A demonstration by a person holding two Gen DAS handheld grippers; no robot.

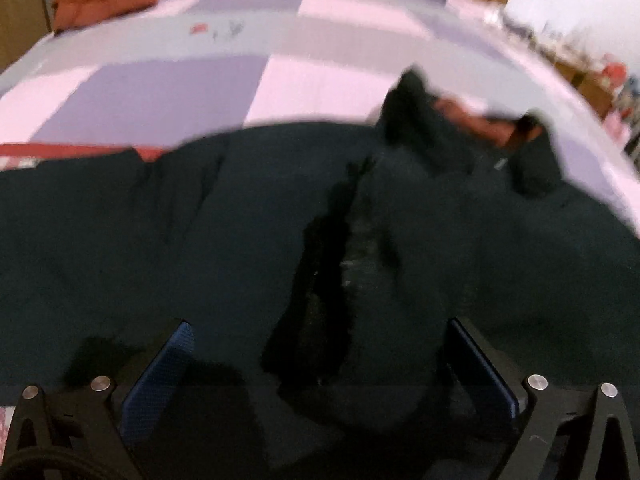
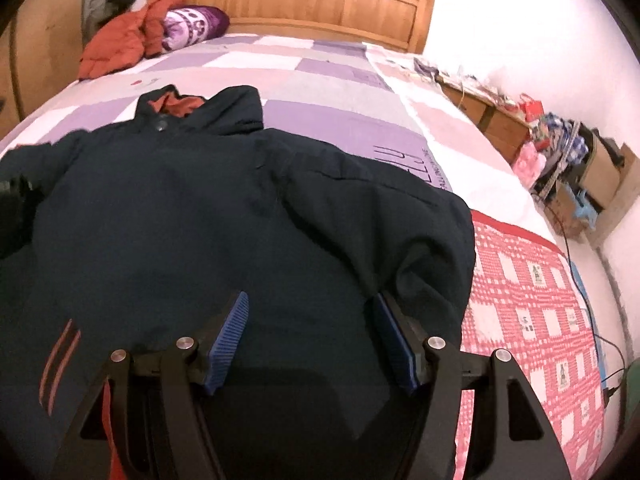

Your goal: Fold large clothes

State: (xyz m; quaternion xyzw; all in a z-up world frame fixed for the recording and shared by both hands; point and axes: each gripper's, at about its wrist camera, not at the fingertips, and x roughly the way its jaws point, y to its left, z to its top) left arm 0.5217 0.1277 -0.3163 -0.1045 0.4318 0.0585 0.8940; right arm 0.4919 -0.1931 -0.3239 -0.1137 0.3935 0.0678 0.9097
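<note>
A large dark navy jacket (image 2: 192, 216) lies spread front-up on the bed, its collar (image 2: 180, 106) with orange lining toward the headboard. One sleeve (image 2: 404, 240) lies folded along its right side. My right gripper (image 2: 311, 298) hovers open over the lower right of the jacket, with nothing pinched between its blue pads (image 2: 228, 340). The left wrist view is blurred. There the same jacket (image 1: 200, 220) fills the lower half, its collar (image 1: 460, 120) at the upper right. My left gripper (image 1: 320, 324) stands wide open above the front opening seam (image 1: 320, 280).
The bed quilt (image 2: 320, 80) has purple and white patches. A red-and-white checked blanket (image 2: 528, 300) covers the bed's right side. An orange padded garment (image 2: 116, 44) and a purple pillow (image 2: 192, 26) lie by the wooden headboard (image 2: 300, 0). Boxes and clutter (image 2: 568, 160) line the wall at right.
</note>
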